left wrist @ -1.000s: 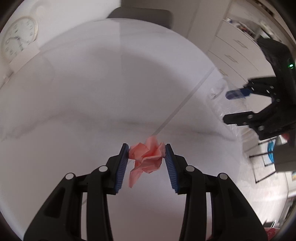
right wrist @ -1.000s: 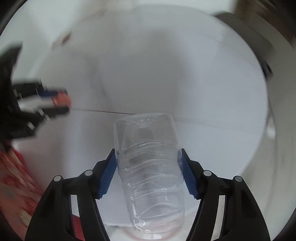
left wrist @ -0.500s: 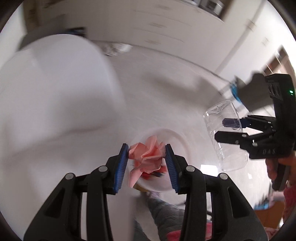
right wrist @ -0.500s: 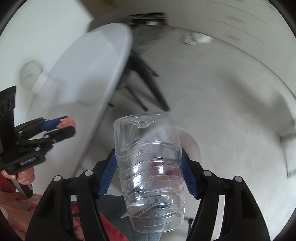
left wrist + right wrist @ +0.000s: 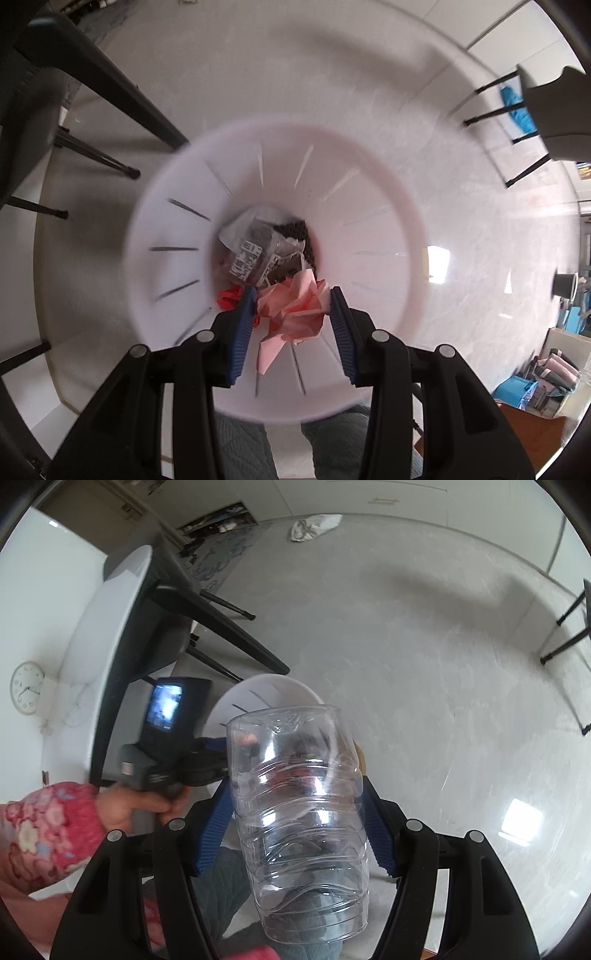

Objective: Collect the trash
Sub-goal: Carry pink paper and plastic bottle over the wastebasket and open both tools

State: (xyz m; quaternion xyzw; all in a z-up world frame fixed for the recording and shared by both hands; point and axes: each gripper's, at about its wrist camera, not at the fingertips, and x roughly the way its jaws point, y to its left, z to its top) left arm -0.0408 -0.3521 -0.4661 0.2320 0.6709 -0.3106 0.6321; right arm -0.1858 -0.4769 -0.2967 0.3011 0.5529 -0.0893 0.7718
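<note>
My left gripper [image 5: 291, 299] is shut on a crumpled pink paper [image 5: 295, 310] and holds it directly over the open mouth of a white slotted trash bin [image 5: 388, 236] on the floor. Inside the bin lie a printed wrapper [image 5: 255, 254], dark scraps and a red scrap [image 5: 229, 299]. My right gripper [image 5: 295, 805] is shut on a clear empty plastic bottle [image 5: 299, 812], held above the floor. Behind the bottle the bin's rim [image 5: 266, 690] shows, with the left gripper's body [image 5: 166, 746] beside it.
A round white table [image 5: 96, 635] on black legs [image 5: 110, 88] stands left of the bin. More black furniture legs [image 5: 517, 114] stand at the right. A white bag [image 5: 314, 526] lies far off on the grey floor. My legs show below the bin.
Both grippers have swung away from the tabletop and down toward the floor. The left one now hangs over the bin with the pink paper; the right one still holds the bottle close beside it.
</note>
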